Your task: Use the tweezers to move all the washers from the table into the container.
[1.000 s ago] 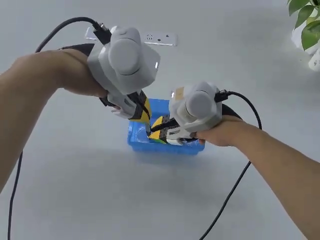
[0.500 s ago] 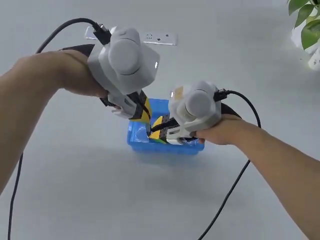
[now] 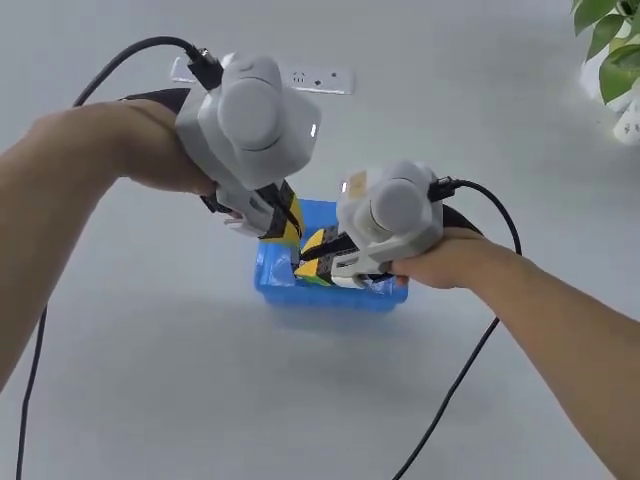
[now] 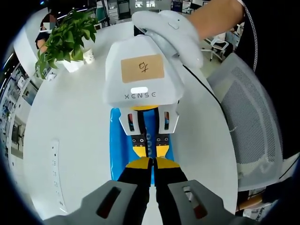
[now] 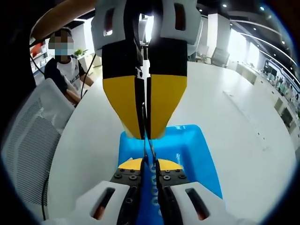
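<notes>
Poised over the blue container, at the middle of the worktop. Left gripper: jaws pressed onto thin tweezers. Right gripper: jaws narrow at the tweezers' lower end, grip impossible to tell.

So the container is sitting on the table around mid-view. Both grippers are hanging right over it, nose to nose. The left gripper is pointing in from the far left and the right gripper from the near right, with their tips just beside each other above the container's inside. What I'm taking for the tweezers are lying along the gap between the left gripper's jaws, reaching toward the right gripper's. The power strip is lying well behind the container. The plant is sitting way off at the far right. A cable is trailing from the right gripper toward the near edge. A chair is standing just off the table's side.
</notes>
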A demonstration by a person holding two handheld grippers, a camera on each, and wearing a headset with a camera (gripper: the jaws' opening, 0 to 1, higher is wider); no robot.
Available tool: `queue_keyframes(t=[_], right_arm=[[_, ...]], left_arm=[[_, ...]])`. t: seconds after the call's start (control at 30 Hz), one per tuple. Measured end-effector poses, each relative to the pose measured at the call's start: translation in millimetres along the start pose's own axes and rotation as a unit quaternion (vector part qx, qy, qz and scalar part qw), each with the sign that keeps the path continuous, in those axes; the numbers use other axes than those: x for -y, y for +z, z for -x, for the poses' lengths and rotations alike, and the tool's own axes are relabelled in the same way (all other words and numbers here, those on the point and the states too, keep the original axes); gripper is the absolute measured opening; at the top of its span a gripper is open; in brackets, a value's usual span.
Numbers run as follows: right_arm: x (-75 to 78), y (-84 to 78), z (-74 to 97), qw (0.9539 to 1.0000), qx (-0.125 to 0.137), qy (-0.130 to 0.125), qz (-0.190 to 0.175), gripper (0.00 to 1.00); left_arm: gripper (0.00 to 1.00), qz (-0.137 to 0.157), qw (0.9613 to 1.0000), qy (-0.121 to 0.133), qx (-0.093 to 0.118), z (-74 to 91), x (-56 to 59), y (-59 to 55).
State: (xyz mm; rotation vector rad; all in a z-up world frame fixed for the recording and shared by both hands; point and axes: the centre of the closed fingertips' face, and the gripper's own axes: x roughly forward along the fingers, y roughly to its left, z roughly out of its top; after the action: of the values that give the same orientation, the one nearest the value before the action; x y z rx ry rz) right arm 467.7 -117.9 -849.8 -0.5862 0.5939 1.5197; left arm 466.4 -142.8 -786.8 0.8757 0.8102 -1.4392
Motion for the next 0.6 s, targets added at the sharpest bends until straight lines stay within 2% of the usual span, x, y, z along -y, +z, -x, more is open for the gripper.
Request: queue_keyframes(t=[0.3,0.6], right_arm=[[-1.1,8.5,7.6,0.9998,0.012,-0.011,0.007,0.15],[-2.3,23.3,19.9,0.9988,0.035,-0.029,0.018,0.14]], left_arm=[[0.04,-0.003,1.0000,0.006,0.002,10.7,2.6,6.6],[0.04,-0.005,0.9994,0.020,0.027,27.5,5.5,23.9]])
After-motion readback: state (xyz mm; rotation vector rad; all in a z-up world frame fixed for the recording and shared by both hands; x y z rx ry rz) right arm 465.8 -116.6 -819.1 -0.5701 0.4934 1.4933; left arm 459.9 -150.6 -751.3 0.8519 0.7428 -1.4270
